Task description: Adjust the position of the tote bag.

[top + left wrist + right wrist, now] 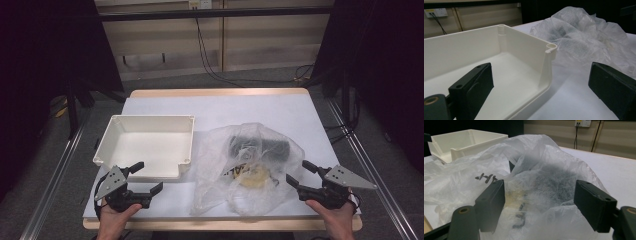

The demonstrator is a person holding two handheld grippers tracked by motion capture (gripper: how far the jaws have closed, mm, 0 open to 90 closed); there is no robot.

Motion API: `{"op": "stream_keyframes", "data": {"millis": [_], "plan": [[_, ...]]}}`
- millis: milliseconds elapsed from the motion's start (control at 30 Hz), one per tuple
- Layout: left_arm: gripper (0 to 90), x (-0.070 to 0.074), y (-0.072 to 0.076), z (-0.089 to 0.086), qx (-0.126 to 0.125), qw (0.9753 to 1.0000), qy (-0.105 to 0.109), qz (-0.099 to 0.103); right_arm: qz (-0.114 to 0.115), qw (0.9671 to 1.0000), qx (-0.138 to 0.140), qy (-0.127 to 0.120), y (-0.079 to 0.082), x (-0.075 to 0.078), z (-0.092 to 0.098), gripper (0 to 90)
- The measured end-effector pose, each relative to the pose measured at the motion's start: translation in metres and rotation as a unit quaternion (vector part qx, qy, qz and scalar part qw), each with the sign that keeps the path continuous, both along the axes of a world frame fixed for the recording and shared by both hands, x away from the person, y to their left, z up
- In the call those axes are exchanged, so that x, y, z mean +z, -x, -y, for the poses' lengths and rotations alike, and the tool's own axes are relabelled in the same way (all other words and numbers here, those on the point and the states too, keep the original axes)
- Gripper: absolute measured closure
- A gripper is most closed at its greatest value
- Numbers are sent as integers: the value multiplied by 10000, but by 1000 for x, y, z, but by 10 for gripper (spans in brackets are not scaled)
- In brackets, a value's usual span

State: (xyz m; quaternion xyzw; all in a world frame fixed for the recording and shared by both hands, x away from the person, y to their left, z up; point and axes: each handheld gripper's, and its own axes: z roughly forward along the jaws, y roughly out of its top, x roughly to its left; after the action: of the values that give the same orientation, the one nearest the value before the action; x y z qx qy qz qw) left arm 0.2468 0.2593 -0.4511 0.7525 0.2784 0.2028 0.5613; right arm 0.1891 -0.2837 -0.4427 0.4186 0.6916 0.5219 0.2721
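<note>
Right claw [300, 176] spread wide, closing in on the plastic bag [248, 167] mid-tabletop [260, 107], beside the white tray [146, 146]. Left claw [144, 176] open too. That film looks thin, slippery, light; best pinch a crumpled fold near its edge.

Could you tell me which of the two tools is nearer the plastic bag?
The right tool: it points at the plastic bag, while the left tool sits by the white tray.
</note>
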Motion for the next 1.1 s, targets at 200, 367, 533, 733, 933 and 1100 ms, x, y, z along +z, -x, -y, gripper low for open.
{"op": "stream_keyframes", "data": {"millis": [200, 367, 533, 733, 933, 1100], "plan": [[55, 1, -5, 1, 24, 9999, 133, -65, -130, 9999, 29, -51, -2, -2, 0, 290], [65, -2, -7, 8, -81, 9998, -103, -121, -248, 9995, 211, -37, -3, -4, -4, 368], [100, -1, -5, 14, -184, 9996, -143, -138, -390, 9984, 405, -12, -3, -4, -9, 446], [146, -1, -2, 16, -228, 9994, -102, -255, -640, 9951, 749, -30, -5, -3, -14, 520], [162, -1, 1, 17, -300, 9990, -119, -297, -829, 9904, 1109, -29, -9, -4, -25, 543], [182, 0, 5, 22, -349, 9984, -204, -399, -963, 9861, 1350, 51, -8, -4, -35, 553]]}}
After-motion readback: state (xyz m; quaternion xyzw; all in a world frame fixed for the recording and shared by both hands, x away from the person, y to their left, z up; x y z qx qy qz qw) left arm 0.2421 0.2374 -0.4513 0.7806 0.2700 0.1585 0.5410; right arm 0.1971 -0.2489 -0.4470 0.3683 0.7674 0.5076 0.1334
